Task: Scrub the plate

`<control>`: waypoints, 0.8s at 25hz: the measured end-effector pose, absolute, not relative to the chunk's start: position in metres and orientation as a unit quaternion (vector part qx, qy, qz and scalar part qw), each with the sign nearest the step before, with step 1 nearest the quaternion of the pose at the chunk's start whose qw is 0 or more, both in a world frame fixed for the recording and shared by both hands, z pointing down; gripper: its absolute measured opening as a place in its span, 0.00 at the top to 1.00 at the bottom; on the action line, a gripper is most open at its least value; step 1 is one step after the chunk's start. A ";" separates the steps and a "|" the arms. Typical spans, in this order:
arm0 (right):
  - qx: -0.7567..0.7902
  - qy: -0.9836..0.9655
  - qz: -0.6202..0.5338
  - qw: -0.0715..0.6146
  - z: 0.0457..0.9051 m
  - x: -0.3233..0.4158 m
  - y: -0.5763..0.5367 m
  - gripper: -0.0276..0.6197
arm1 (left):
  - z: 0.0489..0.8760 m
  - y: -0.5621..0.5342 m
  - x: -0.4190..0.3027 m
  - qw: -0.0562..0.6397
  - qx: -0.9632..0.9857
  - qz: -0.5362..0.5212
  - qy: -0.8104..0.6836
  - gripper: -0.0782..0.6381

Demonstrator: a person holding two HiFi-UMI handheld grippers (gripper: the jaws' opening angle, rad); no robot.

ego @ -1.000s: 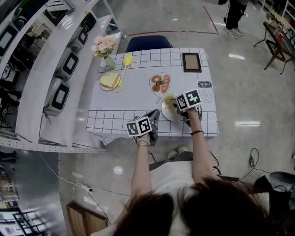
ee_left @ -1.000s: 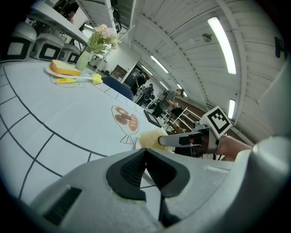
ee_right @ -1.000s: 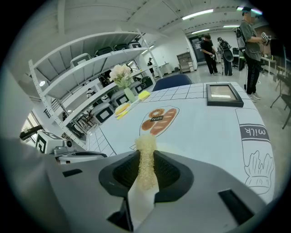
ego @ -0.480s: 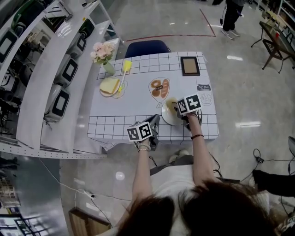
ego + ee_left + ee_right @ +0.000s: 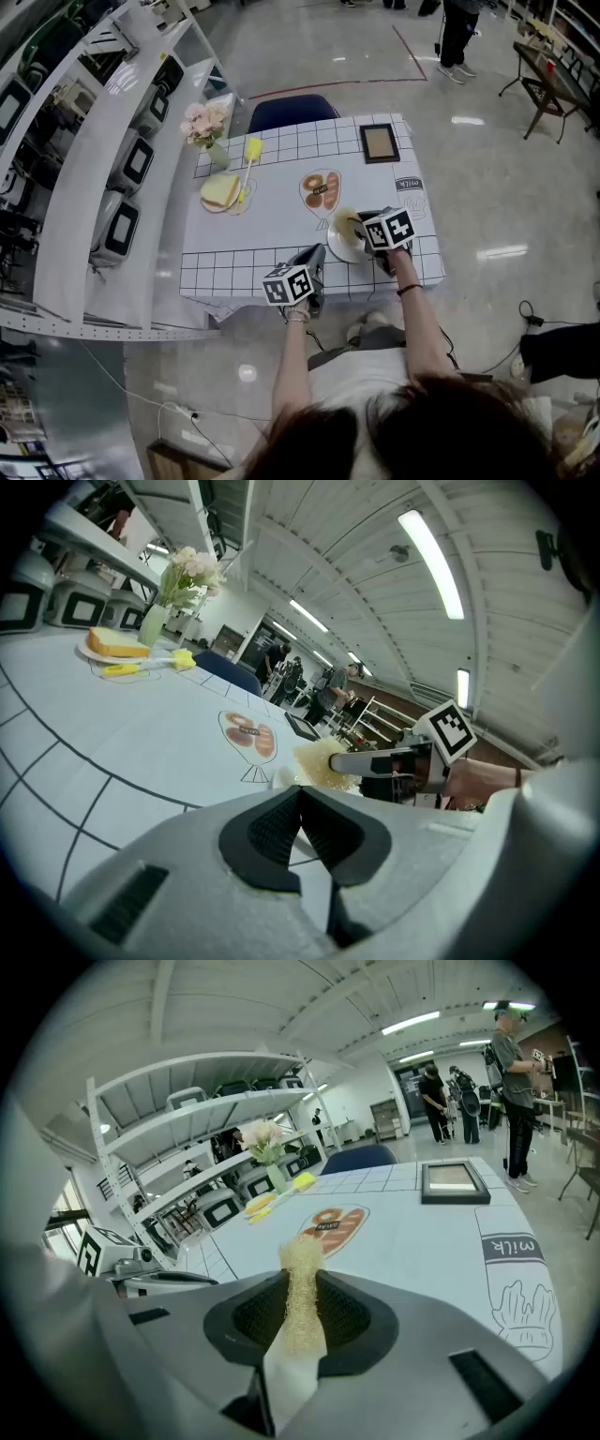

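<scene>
A white plate (image 5: 339, 247) lies near the table's front edge, right of centre. My right gripper (image 5: 362, 226) is over it, shut on a pale yellow loofah scrubber (image 5: 345, 221) that sits on the plate's far part. In the right gripper view the scrubber (image 5: 301, 1283) stands pinched between the jaws and the plate is hidden below them. My left gripper (image 5: 317, 253) hovers at the front edge, left of the plate, shut with nothing in it. The left gripper view shows the plate's rim (image 5: 279, 778), the scrubber (image 5: 322, 762) and the right gripper (image 5: 343, 761).
The white grid tablecloth (image 5: 262, 220) has a printed bread picture (image 5: 322, 187). At the back left are a sandwich on a plate (image 5: 221, 190), a yellow brush (image 5: 249, 155) and a flower vase (image 5: 207, 125). A picture frame (image 5: 380, 142) lies back right. A blue chair (image 5: 285, 110) and shelves (image 5: 103, 159) stand around.
The head camera has shifted a little. Both grippers keep about the same places: the right one with the scrubber on the plate, the left one at the table's front edge.
</scene>
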State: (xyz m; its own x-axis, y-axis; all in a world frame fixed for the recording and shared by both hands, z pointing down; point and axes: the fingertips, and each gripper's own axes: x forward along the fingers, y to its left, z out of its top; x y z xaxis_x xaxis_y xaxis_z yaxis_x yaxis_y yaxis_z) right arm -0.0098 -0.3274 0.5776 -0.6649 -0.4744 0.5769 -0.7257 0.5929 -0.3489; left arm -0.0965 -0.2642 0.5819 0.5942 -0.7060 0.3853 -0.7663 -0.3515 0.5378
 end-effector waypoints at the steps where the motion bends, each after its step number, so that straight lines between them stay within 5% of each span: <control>1: 0.342 -0.874 0.277 0.205 0.572 -0.011 -0.326 0.83 | 0.579 -0.264 -0.097 0.338 0.825 0.044 -0.451 0.88; 20: 0.350 -0.924 0.146 0.039 0.509 -0.005 -0.266 0.84 | 0.519 -0.248 -0.083 0.168 0.880 0.043 -0.442 0.88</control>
State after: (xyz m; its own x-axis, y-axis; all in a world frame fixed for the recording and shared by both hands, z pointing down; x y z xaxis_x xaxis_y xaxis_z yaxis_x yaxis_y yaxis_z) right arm -0.0046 -0.2656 0.5086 -0.7515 -0.6365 0.1734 -0.6590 0.7119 -0.2428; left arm -0.0830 -0.2480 0.5185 0.6052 -0.7640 0.2237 -0.7927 -0.5524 0.2579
